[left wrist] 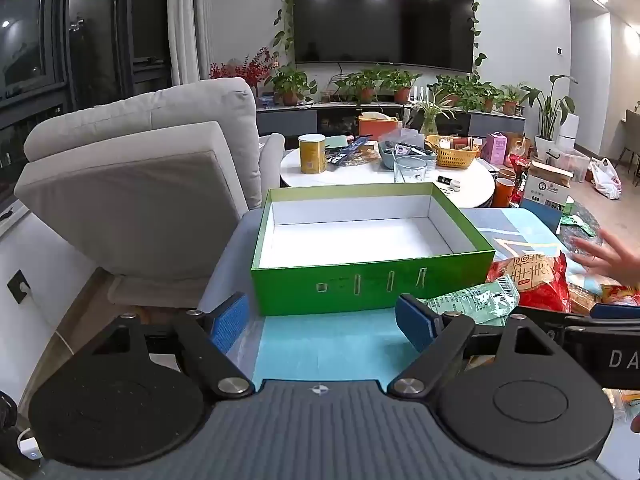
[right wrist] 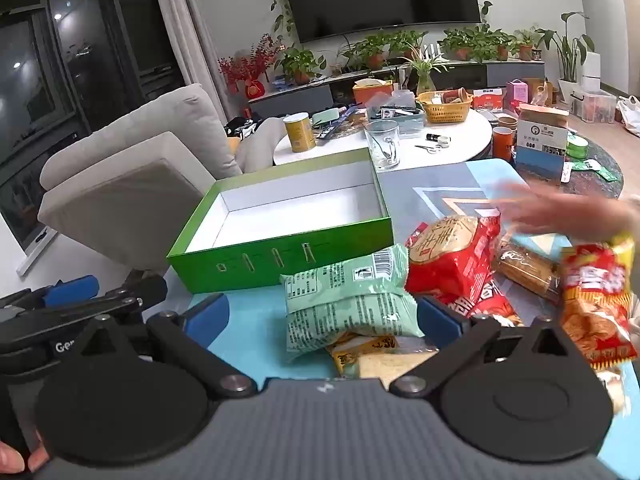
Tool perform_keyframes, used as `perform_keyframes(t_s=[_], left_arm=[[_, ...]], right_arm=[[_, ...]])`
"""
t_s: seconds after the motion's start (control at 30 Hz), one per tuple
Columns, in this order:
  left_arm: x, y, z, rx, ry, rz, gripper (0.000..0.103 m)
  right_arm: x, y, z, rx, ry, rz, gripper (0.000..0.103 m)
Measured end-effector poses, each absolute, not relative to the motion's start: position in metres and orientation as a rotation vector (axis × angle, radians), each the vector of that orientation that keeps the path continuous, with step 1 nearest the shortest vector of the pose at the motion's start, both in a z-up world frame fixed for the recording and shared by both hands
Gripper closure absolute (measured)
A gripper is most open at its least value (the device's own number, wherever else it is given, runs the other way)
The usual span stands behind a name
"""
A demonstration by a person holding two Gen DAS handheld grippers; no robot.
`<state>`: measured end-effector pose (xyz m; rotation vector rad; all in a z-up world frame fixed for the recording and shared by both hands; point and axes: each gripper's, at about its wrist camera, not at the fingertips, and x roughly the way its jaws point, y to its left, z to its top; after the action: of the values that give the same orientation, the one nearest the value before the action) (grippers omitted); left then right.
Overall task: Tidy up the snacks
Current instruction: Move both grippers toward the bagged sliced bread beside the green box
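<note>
Left wrist view: your left gripper (left wrist: pixel 322 322) hung over the near edge of the table (left wrist: pixel 332 344), jaws spread wide with nothing between the blue pads, only the light blue mat. Green box (left wrist: pixel 372 248) sat straight ahead of it toward the table's left side, lid off, white inside, nothing in it.

Right wrist view: your right gripper (right wrist: pixel 322 318) was also unclosed, jaws partly apart. Mint-green snack bag (right wrist: pixel 346 300) lay between the pads, but neither pad was pressing on it as far as I could see. That bag rested just beside the box's near right corner, its front end overlapping a yellow packet (right wrist: pixel 360 350) and a pale slab-like pack at the near edge.

Rest of the snacks were piled on the table's right side:
- red round-cracker bag (right wrist: pixel 454 256), touching the mint bag's right end
- brown wrapped bar (right wrist: pixel 524 268), right of the red bag
- red-and-yellow chip bag (right wrist: pixel 596 304) at the right edge, tilted; couldn't tell whether it was held or lying there

A bare hand (right wrist: pixel 560 210), motion-blurred, was over the pile behind the red bag. Same hand (left wrist: pixel 608 258) showed at the right edge of the left view.

Round white table (right wrist: pixel 460 140) with a glass mug (right wrist: pixel 382 144) and yellow basket (right wrist: pixel 444 108) stood behind.
</note>
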<state>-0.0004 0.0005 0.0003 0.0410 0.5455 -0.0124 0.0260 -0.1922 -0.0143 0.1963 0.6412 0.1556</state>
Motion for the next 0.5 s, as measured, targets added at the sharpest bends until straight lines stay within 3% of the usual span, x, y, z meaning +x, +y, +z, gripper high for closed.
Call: perform_keyframes(t_s=[0.5], left_arm=[[-0.0003,0.0001,-0.0011,0.047,0.551,-0.024,0.024]], right_arm=[[0.0225,-0.1892,-0.0162,0.198,0.638,0.160,0.040]])
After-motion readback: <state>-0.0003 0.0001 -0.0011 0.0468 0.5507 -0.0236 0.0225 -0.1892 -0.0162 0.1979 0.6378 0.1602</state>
